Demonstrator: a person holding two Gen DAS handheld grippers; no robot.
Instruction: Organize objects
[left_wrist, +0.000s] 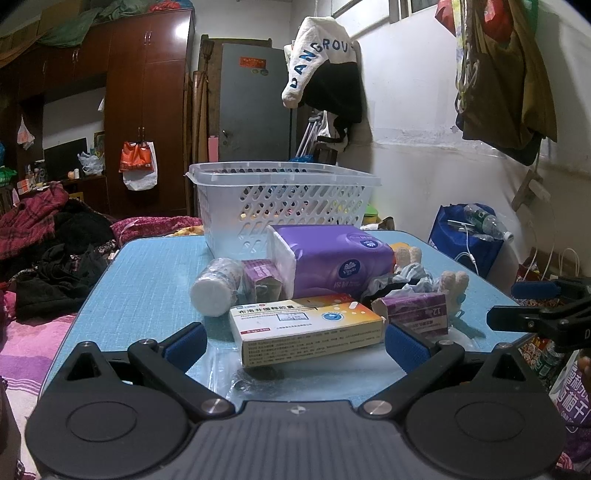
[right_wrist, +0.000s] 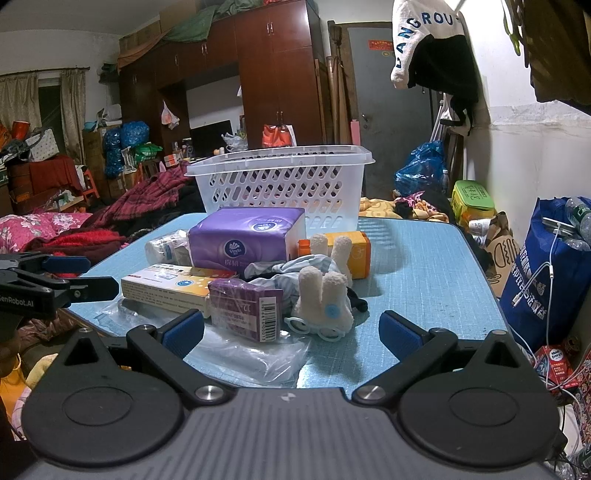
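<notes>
A white perforated basket (left_wrist: 284, 195) (right_wrist: 280, 184) stands at the far end of a blue table (left_wrist: 147, 288) (right_wrist: 424, 277). In front of it lie a purple tissue pack (left_wrist: 332, 258) (right_wrist: 247, 236), a white bottle on its side (left_wrist: 216, 286) (right_wrist: 166, 247), a medicine box (left_wrist: 306, 332) (right_wrist: 173, 284), a small purple box (left_wrist: 417, 314) (right_wrist: 245, 314), an orange box (right_wrist: 354, 254), a white bunny plush (right_wrist: 325, 299) and crumpled cloth (left_wrist: 399, 280). My left gripper (left_wrist: 295, 347) is open, its fingers either side of the medicine box. My right gripper (right_wrist: 291, 332) is open, just before the purple box and plush.
A clear plastic bag (right_wrist: 258, 354) lies on the table's near edge. A bed with clothes (left_wrist: 48, 258) is on the left. A blue bag (right_wrist: 546, 273) stands on the floor at the right by the wall. Clothes hang on the wall (left_wrist: 325, 62).
</notes>
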